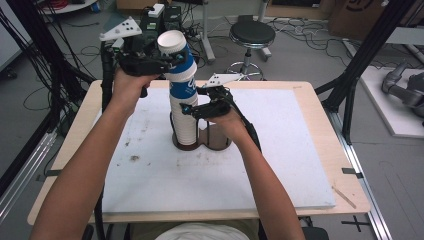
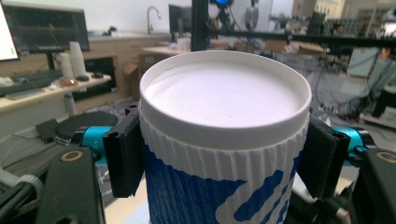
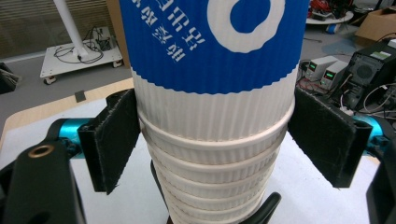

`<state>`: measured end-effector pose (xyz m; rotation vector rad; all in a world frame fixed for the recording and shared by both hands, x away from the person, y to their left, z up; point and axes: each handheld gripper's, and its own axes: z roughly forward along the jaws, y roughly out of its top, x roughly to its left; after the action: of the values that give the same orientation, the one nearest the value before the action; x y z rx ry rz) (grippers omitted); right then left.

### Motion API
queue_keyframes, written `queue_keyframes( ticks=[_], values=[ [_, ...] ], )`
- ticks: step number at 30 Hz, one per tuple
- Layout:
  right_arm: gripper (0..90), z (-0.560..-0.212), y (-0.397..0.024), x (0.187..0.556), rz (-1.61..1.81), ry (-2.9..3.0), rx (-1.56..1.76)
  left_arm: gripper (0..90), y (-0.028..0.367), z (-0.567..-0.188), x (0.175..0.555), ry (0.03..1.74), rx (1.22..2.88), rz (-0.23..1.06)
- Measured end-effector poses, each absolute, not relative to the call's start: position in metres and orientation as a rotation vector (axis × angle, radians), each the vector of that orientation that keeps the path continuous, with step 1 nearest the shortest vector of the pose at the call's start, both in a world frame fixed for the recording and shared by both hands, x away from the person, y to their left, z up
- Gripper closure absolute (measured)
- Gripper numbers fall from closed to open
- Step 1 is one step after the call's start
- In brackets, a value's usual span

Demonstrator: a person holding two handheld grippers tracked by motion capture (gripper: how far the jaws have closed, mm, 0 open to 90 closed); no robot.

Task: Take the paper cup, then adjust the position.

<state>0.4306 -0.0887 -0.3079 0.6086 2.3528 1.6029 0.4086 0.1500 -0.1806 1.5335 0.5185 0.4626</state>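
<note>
A blue-and-white ribbed paper cup (image 1: 180, 62) sits upside down, tilted, at the top of a stack of white cups (image 1: 186, 125). The stack stands in a brown two-ring holder (image 1: 216, 140) on the white board. My left gripper (image 1: 172, 57) is shut on the top cup near its upturned base (image 2: 224, 98), with pads (image 2: 122, 154) pressed on both sides. My right gripper (image 1: 192, 107) is shut on the stack lower down. Its pads (image 3: 112, 140) touch the rims of the stacked cups (image 3: 215, 158) just under the blue cup's printed band (image 3: 215, 42).
The white board (image 1: 280, 165) lies on a wooden table (image 1: 325, 100) with bare room on all sides of the holder. A black stool (image 1: 251, 34) and cables stand on the floor behind the table. Black frame posts (image 1: 360, 65) rise at the right.
</note>
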Motion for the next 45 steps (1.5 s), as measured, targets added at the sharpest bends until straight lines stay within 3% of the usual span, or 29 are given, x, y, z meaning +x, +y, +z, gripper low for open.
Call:
queue_keyframes(
  ticks=[10, 15, 23, 34, 45],
  values=[
    [17.0, -0.307, -0.095, 0.428, 1.613, 2.348, 0.606, 28.3, 0.188, -0.174, 0.388, 0.542, 1.499, 0.505],
    [17.0, -0.305, -0.112, 0.421, 1.583, 2.345, 0.606, 28.3, 0.207, -0.189, 0.379, 0.565, 1.515, 0.511],
    [17.0, -0.309, -0.141, 0.402, 1.515, 2.367, 0.555, 28.2, 0.232, -0.246, 0.358, 0.594, 1.585, 0.504],
    [17.0, -0.342, -0.186, 0.373, 1.496, 2.351, 0.641, 28.0, 0.213, -0.304, 0.349, 0.583, 1.644, 0.435],
    [17.0, -0.359, -0.184, 0.362, 1.566, 2.389, 0.646, 27.8, 0.19, -0.325, 0.347, 0.58, 1.662, 0.373]
  ],
)
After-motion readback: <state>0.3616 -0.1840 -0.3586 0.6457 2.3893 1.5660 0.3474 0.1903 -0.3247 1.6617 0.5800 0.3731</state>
